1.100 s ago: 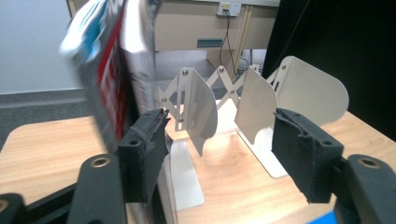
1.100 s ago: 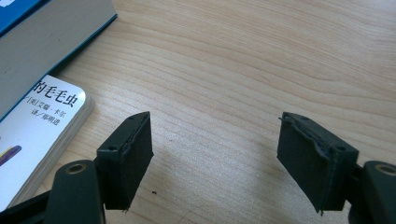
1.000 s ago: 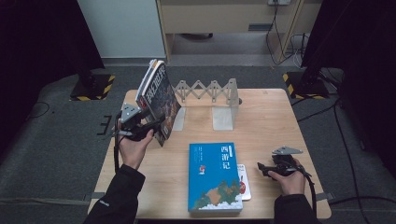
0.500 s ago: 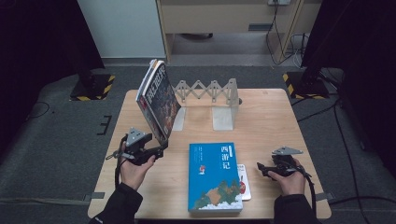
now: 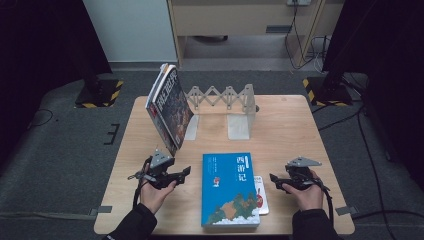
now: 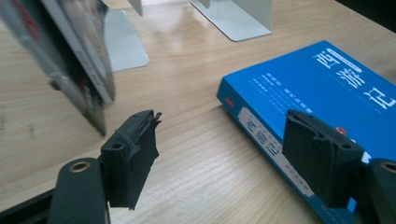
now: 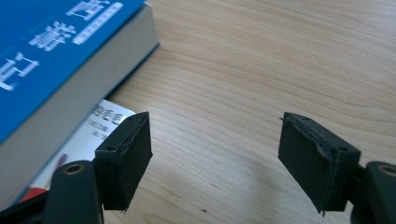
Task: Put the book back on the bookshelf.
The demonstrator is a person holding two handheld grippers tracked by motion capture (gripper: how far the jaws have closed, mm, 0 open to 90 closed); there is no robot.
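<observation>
We are hovering the left gripper (image 5: 186, 172) wide and empty beside the blue book (image 5: 229, 189) at the table's (image 5: 290, 125) near edge; the right gripper (image 5: 273, 178) is gaping too; next, probably, gripping its spine.

Grey floor (image 5: 75, 150) — wooden table (image 5: 290, 125) (dim room)

Lab: black curtains (image 5: 45, 55); hazard-taped stand bases (image 5: 99, 93).

Your light wooden table (image 5: 290, 125), a thick blue book (image 5: 229, 187) flat between your grippers, a thin white booklet (image 5: 260, 195) beneath it, a metal expanding bookend rack (image 5: 225, 107) beyond
</observation>
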